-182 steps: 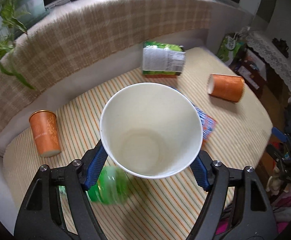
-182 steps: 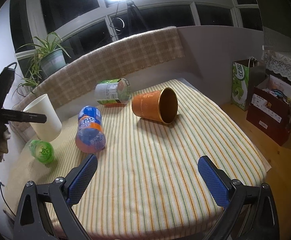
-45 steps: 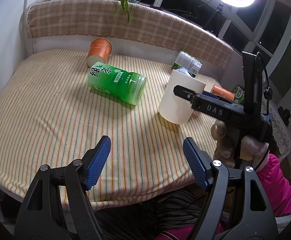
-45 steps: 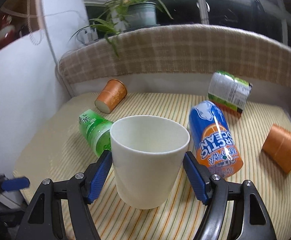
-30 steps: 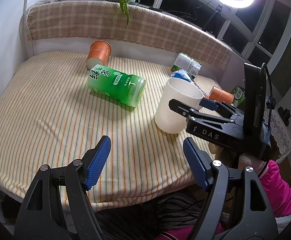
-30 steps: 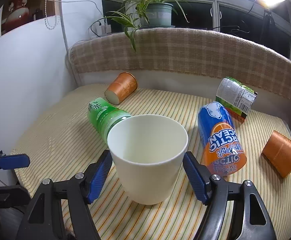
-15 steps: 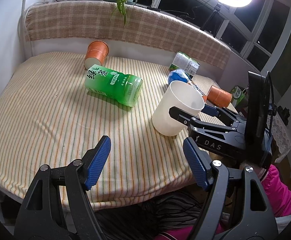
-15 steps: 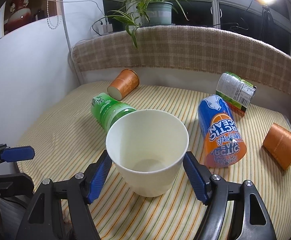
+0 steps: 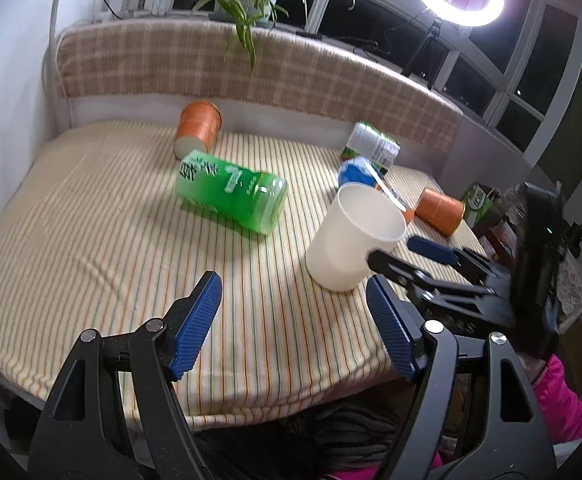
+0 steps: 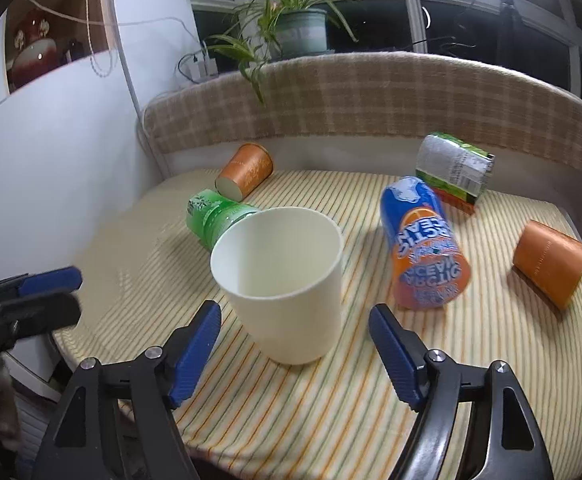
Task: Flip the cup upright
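Standing mouth-up on the striped tablecloth [image 10: 471, 380], the white cup [image 10: 287, 280] sits near the front edge of the table, its inside bare and its wall plain, with no print that can be read. In the right wrist view the right gripper [image 10: 295, 344] has its blue-padded fingers spread wide on either side of the cup's lower half, a clear gap showing between each pad and the cup wall, so nothing is held. From the left wrist view the same cup [image 9: 355, 236] appears just beyond that gripper's black fingers [image 9: 407, 272]. The left gripper [image 9: 295, 324] hangs over the near table edge with its fingers wide apart and nothing between them, well apart from the cup.

A green bottle [image 9: 231, 192] lies on its side just beside the cup, its label carrying white Chinese characters that I cannot make out. On the cup's other side lies a blue and orange bottle [image 10: 423, 248], its label upside down and reading "ARCTIC OCEAN". Behind it a green and white carton [image 10: 455, 164] lies tilted, its white panel covered in small print and a barcode too fine to read. Two orange cups lie on their sides: one [image 10: 247, 168] near the checked backrest [image 10: 371, 100] with faint pale lettering, another [image 10: 551, 264] near the right table edge with small illegible writing.
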`<state>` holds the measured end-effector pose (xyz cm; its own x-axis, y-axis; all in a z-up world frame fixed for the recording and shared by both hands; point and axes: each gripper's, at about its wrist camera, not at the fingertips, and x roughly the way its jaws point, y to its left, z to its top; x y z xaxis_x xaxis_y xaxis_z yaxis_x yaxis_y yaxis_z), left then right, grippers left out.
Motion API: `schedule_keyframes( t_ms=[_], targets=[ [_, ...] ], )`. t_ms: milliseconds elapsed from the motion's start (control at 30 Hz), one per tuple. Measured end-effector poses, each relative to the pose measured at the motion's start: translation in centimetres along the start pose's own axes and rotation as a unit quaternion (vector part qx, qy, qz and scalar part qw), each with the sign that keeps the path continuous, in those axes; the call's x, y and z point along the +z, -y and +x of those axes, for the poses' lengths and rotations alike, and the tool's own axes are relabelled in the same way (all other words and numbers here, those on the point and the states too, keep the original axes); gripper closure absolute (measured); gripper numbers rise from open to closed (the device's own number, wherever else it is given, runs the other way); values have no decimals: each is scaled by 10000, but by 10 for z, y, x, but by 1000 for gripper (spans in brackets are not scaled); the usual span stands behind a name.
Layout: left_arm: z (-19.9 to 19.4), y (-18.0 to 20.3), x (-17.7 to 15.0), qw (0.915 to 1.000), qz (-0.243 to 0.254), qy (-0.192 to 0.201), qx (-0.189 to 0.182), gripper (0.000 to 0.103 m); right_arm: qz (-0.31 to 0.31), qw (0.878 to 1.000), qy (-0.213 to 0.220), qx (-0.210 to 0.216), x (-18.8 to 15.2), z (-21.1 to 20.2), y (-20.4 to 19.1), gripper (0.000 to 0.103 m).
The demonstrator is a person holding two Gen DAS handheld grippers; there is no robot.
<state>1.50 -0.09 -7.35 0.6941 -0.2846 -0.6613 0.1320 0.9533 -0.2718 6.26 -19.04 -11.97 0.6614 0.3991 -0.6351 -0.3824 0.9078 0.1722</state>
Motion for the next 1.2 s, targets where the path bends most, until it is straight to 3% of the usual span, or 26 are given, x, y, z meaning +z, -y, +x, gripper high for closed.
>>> schedule_keyframes(
  t_ms=[433,533,700,800,1200],
  targets=[
    [-31,22,17,9919,333,1128,473,22,430,9969,567,-331,-1,-62,22,18],
    [-37,25,20,9882,369,1351,620,21,495,9948,749,-475,-1,-73,24,11],
    [-48,29,21,9815,420,1706,767,3,556,9908,1037,-667,0,-87,23,0],
    [-54,30,21,9752,459,1959,926,1,492,9889,1176,-769,1,-93,20,0],
    [-57,27,19,9720,481,2001,1132,0,330,9879,1249,-856,2,-95,9,0]
  ],
)
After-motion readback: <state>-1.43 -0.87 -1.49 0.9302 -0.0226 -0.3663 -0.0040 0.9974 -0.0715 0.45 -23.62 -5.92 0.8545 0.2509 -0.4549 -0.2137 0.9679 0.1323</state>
